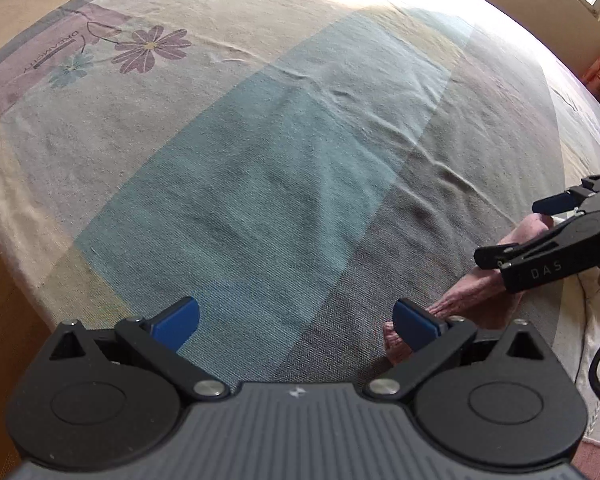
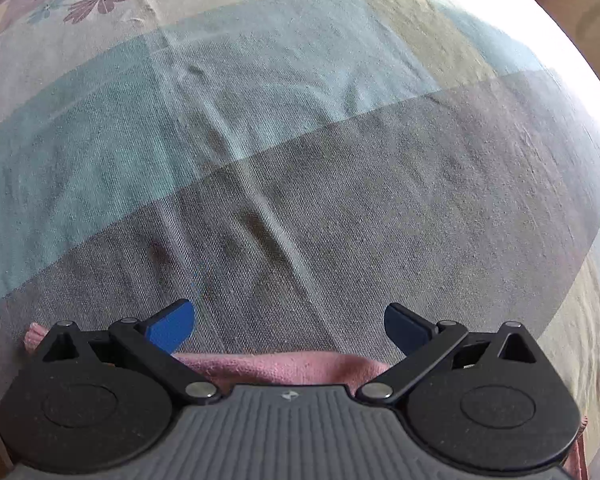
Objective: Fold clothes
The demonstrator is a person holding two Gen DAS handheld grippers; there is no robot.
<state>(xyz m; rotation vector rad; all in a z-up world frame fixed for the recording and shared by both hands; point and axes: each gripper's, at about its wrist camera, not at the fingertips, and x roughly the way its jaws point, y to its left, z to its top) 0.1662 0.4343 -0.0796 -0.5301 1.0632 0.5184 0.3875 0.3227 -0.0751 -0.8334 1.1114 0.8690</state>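
A: Start with the claws. The left gripper (image 1: 296, 322) has its blue pads spread wide, with nothing between them, hovering over the teal block of the bedspread (image 1: 260, 184).

B: And the right gripper (image 2: 290, 326)?

A: Released too, jaws apart and empty. In the left wrist view it shows from the side at the right edge, fingers parted above the cloth.

B: Where is the garment?

A: A pink garment (image 1: 472, 296) lies bunched at the near edge of the bed, right of the left gripper and directly under the right one, where a pink band (image 2: 284, 364) shows between the fingers. How much of it is folded I cannot tell; most is hidden under the gripper bodies.

B: So which step is this?

A: Either it waits to be taken up and spread, or it has just been set down after folding. Both fit empty claws over a compact bundle.

B: Room to work?

A: Plenty. Leftward and ahead the bedspread lies flat, with shallow wrinkles and a flower print (image 1: 152, 50) far left. Wooden floor (image 1: 4, 320) shows past the bed's left edge.
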